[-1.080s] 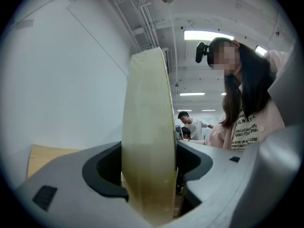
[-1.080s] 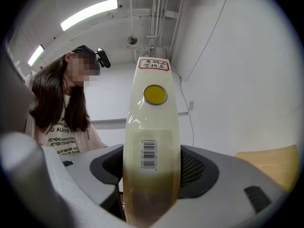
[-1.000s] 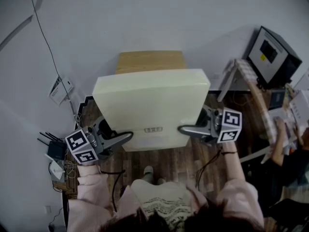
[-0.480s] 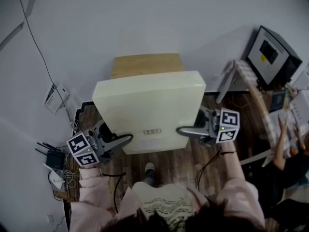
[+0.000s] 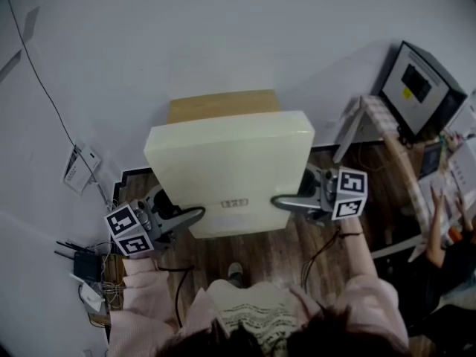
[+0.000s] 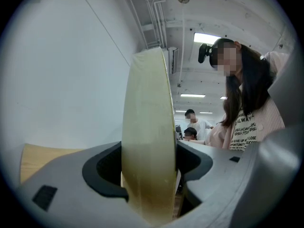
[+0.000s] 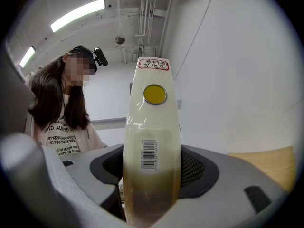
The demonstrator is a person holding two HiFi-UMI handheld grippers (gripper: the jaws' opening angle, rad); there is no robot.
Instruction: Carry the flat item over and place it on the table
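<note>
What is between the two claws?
The flat cream panel: the left claw grips one edge, the right claw the other, seen in the head view.

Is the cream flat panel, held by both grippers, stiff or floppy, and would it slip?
Probably stiff: the cream panel lies flat, without sag, between the left gripper and right gripper. Its glossy edge might slip.

Head view looks steeply down. Gripper views look closely along their fingers (image 6: 57,184) at opposite edges of the cream panel (image 5: 230,166).
</note>
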